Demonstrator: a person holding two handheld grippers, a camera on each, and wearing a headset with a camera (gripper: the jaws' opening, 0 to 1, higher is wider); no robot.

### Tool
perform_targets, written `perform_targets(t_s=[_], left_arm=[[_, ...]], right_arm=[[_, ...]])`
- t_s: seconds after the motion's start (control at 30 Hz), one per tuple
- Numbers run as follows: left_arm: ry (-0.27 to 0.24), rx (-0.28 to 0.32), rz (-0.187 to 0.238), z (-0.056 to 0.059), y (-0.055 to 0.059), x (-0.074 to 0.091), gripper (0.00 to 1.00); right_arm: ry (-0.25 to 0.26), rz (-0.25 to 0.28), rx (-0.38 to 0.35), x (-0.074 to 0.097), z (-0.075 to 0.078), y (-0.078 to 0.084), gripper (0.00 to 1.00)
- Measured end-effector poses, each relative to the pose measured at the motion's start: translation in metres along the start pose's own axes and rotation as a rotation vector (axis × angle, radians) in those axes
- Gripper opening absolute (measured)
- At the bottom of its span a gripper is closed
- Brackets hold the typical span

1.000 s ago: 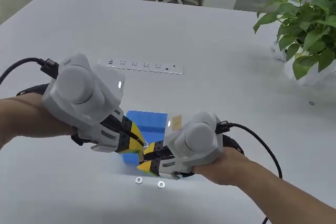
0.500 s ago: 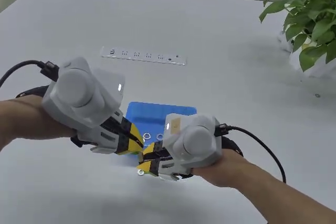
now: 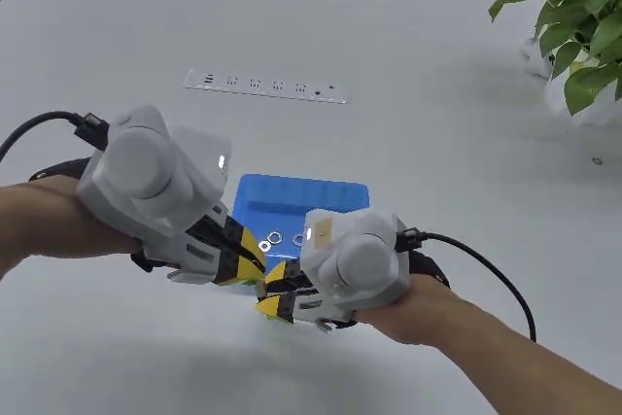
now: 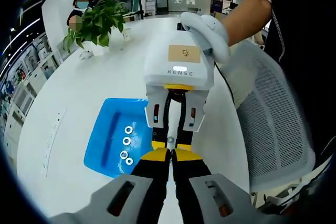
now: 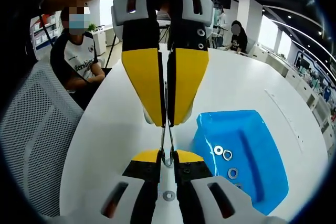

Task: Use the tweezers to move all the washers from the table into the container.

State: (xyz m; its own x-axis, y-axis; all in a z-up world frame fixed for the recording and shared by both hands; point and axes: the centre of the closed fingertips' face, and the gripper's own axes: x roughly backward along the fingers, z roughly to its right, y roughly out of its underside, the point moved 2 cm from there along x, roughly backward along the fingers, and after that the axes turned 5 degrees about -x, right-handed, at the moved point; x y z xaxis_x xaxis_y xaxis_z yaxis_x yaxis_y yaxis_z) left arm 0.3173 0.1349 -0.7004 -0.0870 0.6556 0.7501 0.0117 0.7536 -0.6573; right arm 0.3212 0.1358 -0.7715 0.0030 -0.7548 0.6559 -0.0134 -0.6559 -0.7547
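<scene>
My left gripper (image 3: 255, 258) and right gripper (image 3: 273, 299) meet tip to tip just in front of the blue container (image 3: 330, 193). In the right gripper view thin metal tweezers (image 5: 166, 135) run from the left gripper's (image 5: 167, 121) yellow fingers down into my right gripper (image 5: 167, 157). Both are shut on them. Several washers (image 3: 275, 237) lie inside the container (image 4: 107, 145), also seen as washers (image 4: 126, 141) and washers (image 5: 227, 155). The table under the grippers is hidden.
A white power strip (image 3: 262, 86) lies beyond the container. A potted plant (image 3: 573, 7) stands at the far right corner. A cable (image 3: 486, 259) trails from the right gripper. A mesh chair (image 4: 273, 108) stands beside the table, and a seated person (image 5: 79, 51) is nearby.
The head camera tilted, so the table slid up in view. Both grippers moved nearer to me, over the spot where two washers lay on the table; those washers are now hidden.
</scene>
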Motion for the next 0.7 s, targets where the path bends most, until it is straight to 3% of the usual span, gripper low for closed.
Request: perform_targets(t_s=[0.7], left_arm=[[0.002,0.014,0.007,-0.0032,0.0028,-0.0023,0.06]], right_arm=[[-0.007,0.012,-0.011,-0.0042,0.0007,-0.0002,0.12]])
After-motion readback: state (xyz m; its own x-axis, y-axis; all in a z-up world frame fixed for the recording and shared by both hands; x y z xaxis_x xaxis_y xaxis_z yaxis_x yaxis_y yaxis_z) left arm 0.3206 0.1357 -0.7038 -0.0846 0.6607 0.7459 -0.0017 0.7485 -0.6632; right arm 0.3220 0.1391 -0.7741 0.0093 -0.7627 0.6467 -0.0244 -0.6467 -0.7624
